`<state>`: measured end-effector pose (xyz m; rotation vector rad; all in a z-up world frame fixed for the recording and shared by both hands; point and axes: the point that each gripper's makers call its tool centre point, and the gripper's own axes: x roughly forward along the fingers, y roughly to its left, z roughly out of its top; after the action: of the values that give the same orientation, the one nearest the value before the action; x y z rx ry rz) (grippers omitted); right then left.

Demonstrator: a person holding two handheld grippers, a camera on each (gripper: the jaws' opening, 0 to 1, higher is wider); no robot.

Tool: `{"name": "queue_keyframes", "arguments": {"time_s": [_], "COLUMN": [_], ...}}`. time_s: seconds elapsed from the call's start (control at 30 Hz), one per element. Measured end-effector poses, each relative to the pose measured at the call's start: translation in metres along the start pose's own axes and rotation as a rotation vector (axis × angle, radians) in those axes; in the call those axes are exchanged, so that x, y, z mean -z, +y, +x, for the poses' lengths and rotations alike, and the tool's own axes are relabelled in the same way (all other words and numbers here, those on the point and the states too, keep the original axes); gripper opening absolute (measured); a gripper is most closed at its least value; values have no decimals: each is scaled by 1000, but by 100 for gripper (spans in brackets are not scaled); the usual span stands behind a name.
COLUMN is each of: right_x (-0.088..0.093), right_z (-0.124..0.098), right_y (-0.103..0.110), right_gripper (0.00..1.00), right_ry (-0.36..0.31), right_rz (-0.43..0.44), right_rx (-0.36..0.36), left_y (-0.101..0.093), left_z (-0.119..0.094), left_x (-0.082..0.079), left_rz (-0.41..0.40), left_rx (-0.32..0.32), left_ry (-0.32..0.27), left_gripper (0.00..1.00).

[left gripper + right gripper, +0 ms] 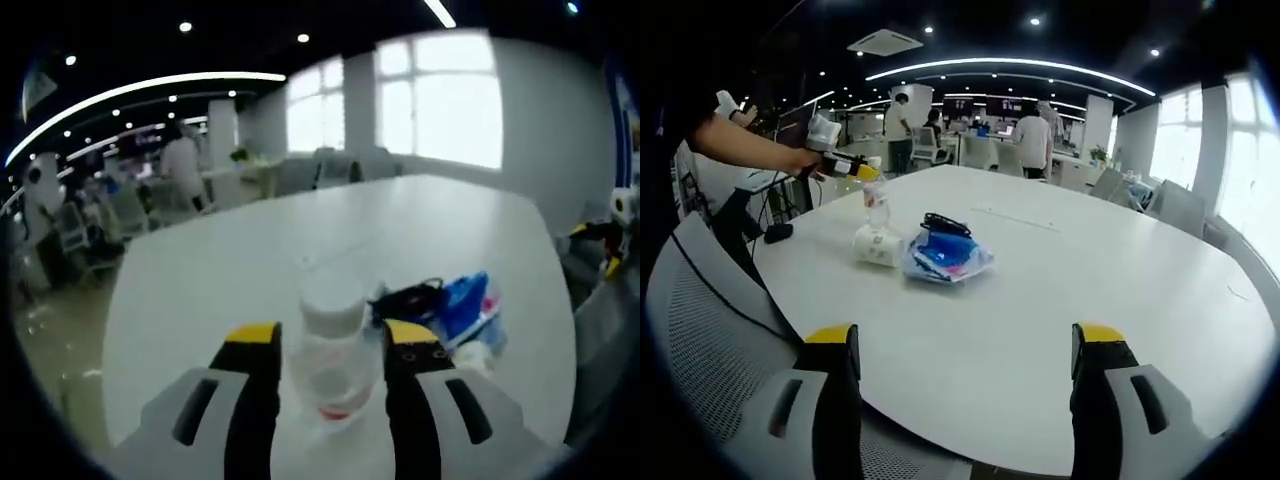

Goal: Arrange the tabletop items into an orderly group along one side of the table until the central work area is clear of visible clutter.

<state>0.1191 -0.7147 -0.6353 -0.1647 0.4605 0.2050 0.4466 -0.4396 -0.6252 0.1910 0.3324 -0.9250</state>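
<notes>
- Left gripper view: a bottle [333,352] stands upright on the table [300,250], between the jaws of the left gripper [333,345].
- Just right of the bottle and slightly farther lie a dark bundle [410,298] and a plastic packet [470,305], touching each other.
- Right gripper view: the bottle [875,203], a cup on its side [876,246] and the plastic packet [948,256] cluster at the table's far left part; the cup lies nearer than the bottle, the packet right of the cup.
- The right gripper [965,350] is at the near table edge, well apart from the cluster.
- A chair [710,330] stands left of the table.
</notes>
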Motion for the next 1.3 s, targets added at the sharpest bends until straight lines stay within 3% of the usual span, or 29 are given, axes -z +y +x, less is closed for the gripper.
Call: {"name": "queue_keyframes", "arguments": {"time_s": [0.53,0.8,1.3], "right_x": [0,0,-2], "right_z": [0,0,-1], "right_y": [0,1,-1], "right_gripper": [86,86,86], "right_ry": [-1,-1,-11], "right_rz": [-2,-6,-3], "right_rx": [4,0,6], "left_y": [-3,2,6], "left_z": [10,7,6], "left_x": [-2,-9,-8], "left_rz": [34,-36,-53], "left_rx": [-27,-49,-76], "left_ry": [-2,-11,9], "left_gripper": [28,22,21]}}
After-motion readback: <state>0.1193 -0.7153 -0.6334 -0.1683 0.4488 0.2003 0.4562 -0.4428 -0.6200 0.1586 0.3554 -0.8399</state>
